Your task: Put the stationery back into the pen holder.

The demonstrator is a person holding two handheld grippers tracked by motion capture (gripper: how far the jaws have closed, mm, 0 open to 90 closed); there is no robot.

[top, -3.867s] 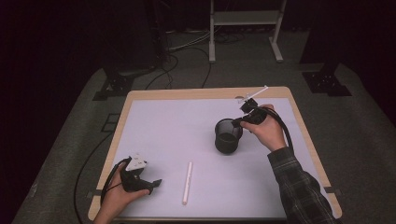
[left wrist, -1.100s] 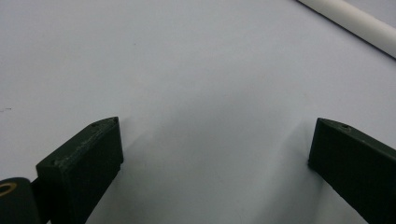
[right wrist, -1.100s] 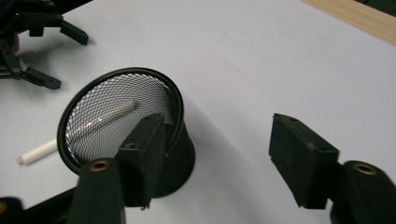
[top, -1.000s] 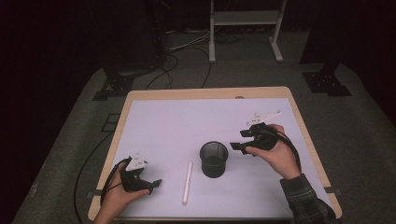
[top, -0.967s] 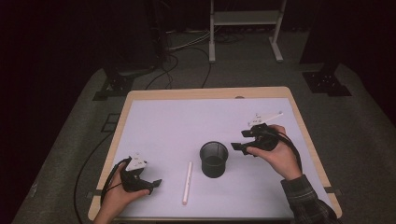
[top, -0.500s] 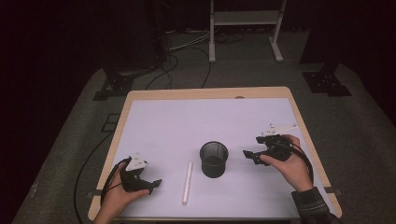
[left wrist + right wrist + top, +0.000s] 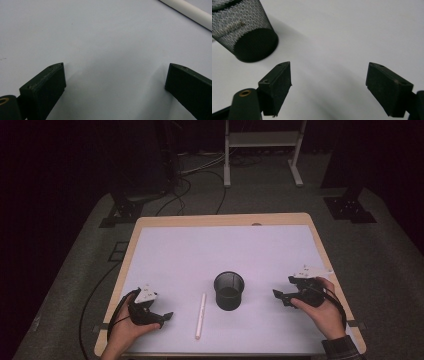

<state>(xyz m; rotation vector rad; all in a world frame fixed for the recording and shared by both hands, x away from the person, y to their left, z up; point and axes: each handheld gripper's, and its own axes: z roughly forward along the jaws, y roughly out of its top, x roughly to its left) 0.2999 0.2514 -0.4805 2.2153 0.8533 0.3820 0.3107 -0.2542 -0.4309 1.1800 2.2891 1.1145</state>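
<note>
A black mesh cup (image 7: 229,291) stands upright on the white table top, front of centre. A white stick (image 7: 200,315) lies flat just left of it. My right gripper (image 7: 281,286) hovers low to the right of the cup, clear of it, jaws pointing toward it. The right gripper view has the cup (image 7: 244,32) at upper left, beyond my right gripper (image 7: 329,64); its jaws have just been opening and stand open on nothing. My left gripper (image 7: 165,317) rests at the front left, open, with bare table between the jaws of my left gripper (image 7: 116,65) and the stick (image 7: 190,12) beyond.
The table (image 7: 150,222) has a wooden rim around its white surface. Behind it, on the grey floor, lie cables (image 7: 185,185) and stand the legs of a metal frame (image 7: 260,150). Dark stands flank the table's far corners.
My right gripper has moved from beside the cup toward the right front of the table and sunk lower, its jaws wider. The cup, the stick and my left gripper kept still.
</note>
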